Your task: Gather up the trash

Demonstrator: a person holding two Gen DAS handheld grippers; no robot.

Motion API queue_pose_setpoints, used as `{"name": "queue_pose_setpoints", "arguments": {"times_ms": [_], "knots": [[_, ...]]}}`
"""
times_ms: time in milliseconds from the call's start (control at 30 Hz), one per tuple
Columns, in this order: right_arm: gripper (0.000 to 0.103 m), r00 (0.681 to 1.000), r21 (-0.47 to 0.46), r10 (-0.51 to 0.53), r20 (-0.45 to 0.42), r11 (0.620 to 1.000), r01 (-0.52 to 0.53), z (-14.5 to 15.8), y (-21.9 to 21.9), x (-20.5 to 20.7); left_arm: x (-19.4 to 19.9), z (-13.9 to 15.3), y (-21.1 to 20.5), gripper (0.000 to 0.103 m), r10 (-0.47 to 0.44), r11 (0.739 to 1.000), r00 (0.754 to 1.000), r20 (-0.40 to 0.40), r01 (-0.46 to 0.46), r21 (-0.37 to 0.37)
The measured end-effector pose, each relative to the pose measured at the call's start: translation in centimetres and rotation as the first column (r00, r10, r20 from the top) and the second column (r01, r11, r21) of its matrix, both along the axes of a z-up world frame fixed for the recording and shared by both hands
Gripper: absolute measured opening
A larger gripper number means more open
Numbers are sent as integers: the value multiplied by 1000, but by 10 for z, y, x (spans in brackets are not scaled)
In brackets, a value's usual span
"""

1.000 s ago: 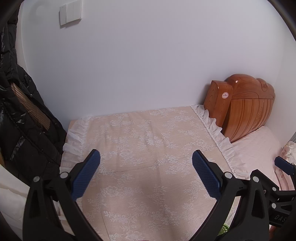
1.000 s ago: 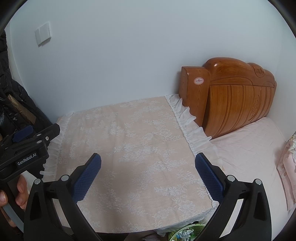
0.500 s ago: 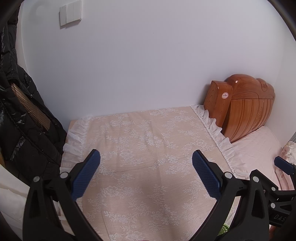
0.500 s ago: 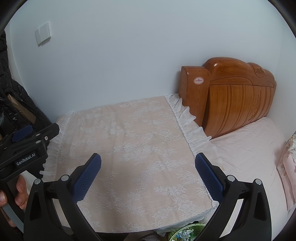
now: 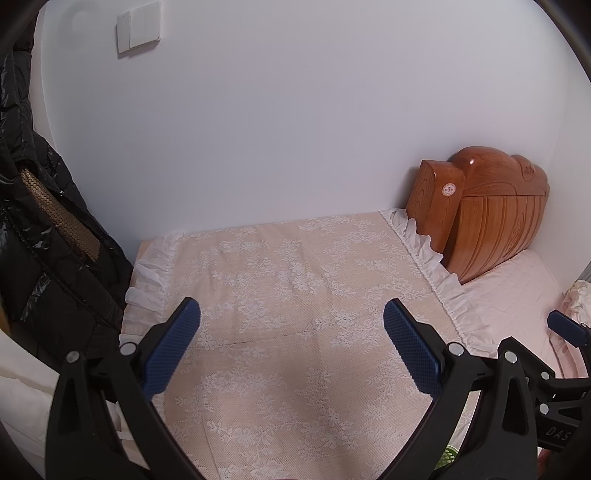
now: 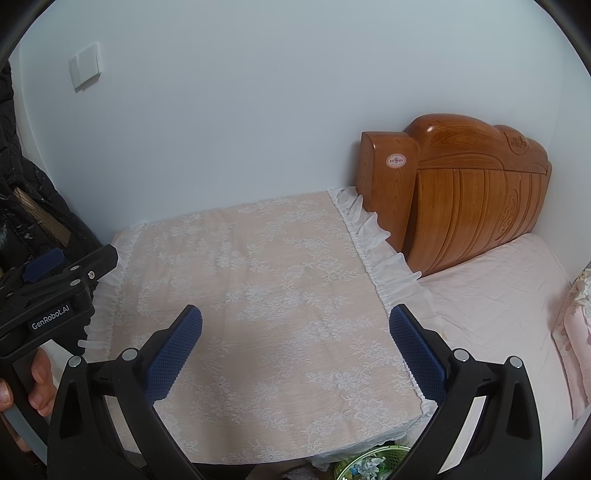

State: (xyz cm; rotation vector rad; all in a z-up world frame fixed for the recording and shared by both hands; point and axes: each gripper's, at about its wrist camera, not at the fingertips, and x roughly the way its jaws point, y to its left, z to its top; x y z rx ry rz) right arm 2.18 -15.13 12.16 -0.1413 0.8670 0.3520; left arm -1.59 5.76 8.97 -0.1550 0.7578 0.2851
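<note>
My left gripper [image 5: 291, 336] hangs open over a bedside table covered with a pink lace cloth [image 5: 295, 280], nothing between its blue pads. My right gripper [image 6: 295, 339] is open too, above the same lace cloth [image 6: 266, 280], and holds nothing. A green bin [image 6: 369, 463] with crumpled paper and scraps inside shows below the table's front edge in the right wrist view; a sliver of the green bin [image 5: 448, 456] shows in the left wrist view. No loose trash shows on the cloth. The left gripper's body [image 6: 48, 295], held by a hand [image 6: 37, 380], sits at the left of the right wrist view.
A carved wooden headboard [image 6: 465, 192] stands right of the table, with a pink bed sheet [image 6: 495, 314] below it and folded pink fabric [image 6: 572, 343] at the far right. A black padded jacket [image 5: 40, 236] hangs at the left. The white wall carries a light switch [image 5: 138, 27].
</note>
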Motion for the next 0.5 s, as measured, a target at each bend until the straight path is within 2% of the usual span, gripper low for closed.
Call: {"name": "queue_pose_setpoints", "arguments": {"times_ms": [500], "knots": [[101,1000,-5,8,-9,1000,-8,-3,1,5,5,-3,0,95,-4,1000,1000,-4,4,5]]}}
